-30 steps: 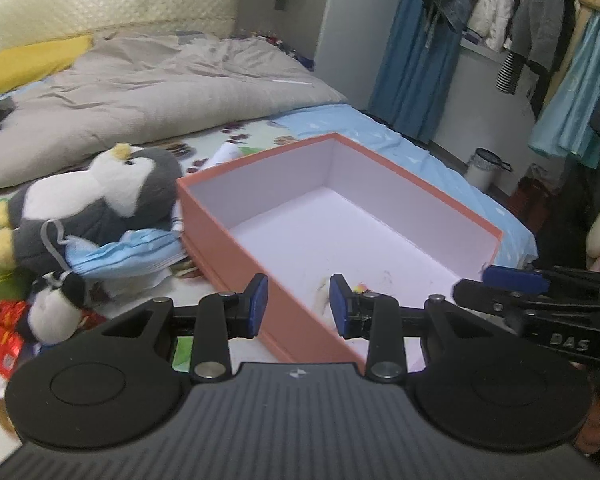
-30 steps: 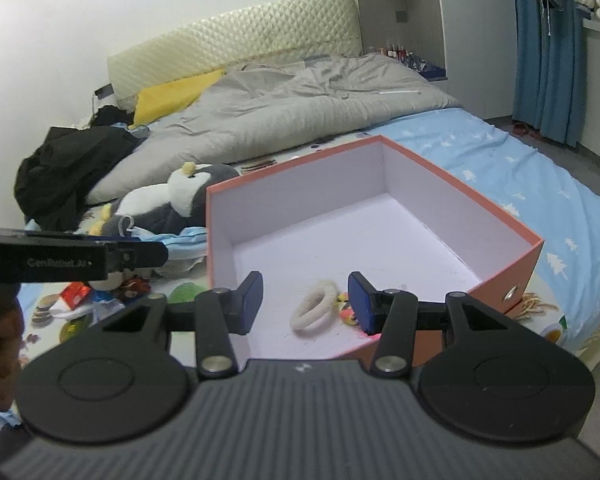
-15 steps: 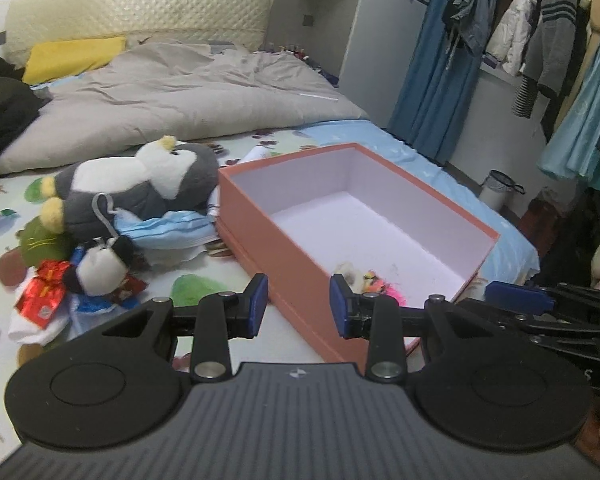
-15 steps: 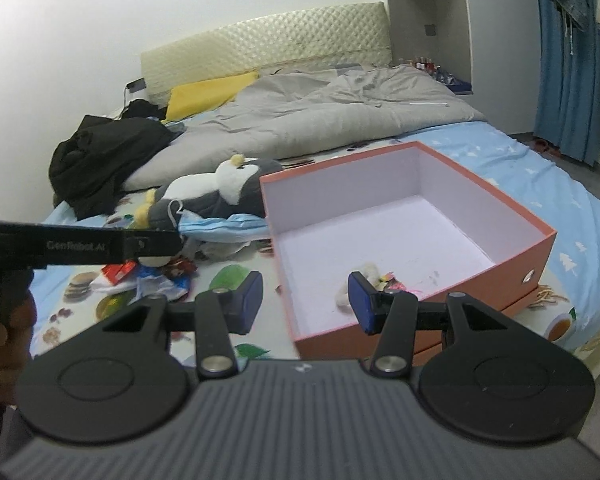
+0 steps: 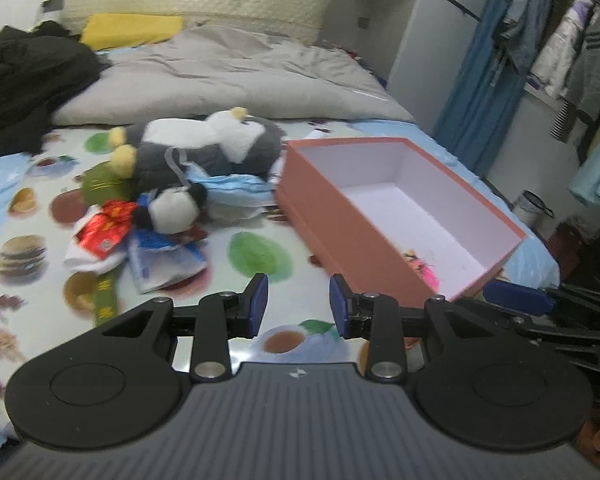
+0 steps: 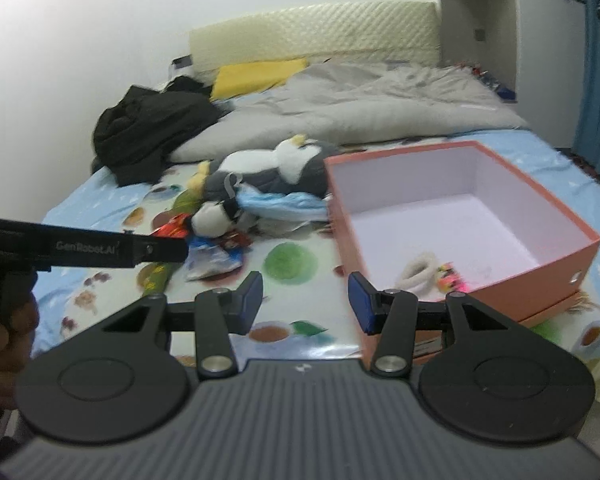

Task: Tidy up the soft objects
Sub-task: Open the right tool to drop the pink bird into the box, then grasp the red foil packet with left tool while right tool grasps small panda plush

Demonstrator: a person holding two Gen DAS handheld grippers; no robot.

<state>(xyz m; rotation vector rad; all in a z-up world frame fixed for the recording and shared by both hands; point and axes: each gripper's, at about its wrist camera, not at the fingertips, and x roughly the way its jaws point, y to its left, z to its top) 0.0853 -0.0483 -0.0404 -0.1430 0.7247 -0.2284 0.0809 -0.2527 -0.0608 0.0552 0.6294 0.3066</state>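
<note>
- Left gripper [image 5: 298, 306], right gripper [image 6: 306, 304]: jaws parted, holding nothing.
- Plush penguin [image 5: 204, 152]: upper centre-left, beside orange box [image 5: 340, 232].
- Advice: approach low, pinching the plush's body squarely.

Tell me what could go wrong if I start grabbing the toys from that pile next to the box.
The small plush lies tangled among wrappers and a blue face mask, so a pinch may drag that clutter along. The big penguin looks wider than the left hand-held gripper opening, so it could slip. It also leans against the orange box, which may shift.
</note>
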